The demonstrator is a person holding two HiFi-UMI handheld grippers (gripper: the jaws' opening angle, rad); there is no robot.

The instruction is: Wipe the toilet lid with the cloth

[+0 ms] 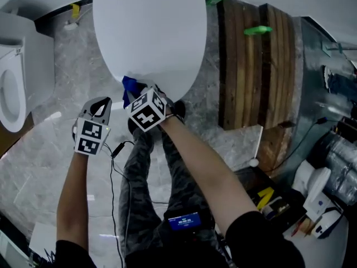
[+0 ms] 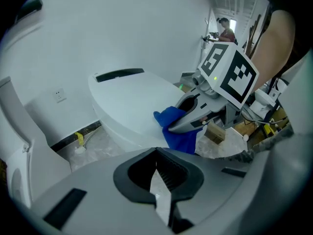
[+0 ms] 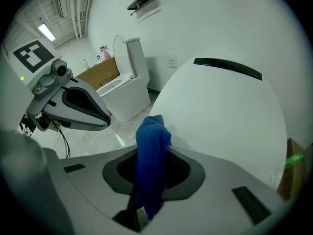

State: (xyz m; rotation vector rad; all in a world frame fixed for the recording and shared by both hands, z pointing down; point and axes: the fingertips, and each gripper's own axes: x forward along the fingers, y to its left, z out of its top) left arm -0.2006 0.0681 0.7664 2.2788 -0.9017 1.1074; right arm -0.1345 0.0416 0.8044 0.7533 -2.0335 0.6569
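The white toilet lid lies shut, seen from above in the head view, and it fills the right gripper view. A blue cloth is pinched in my right gripper, which is shut on it at the lid's front edge. The cloth touches that edge; in the left gripper view it hangs bunched under the right gripper. My left gripper floats over the floor left of the lid, shut and empty.
A second white toilet stands at the left. Wooden pallets lie right of the lid. Boxes and bottles crowd the lower right. My legs stand in front of the lid on grey marble floor.
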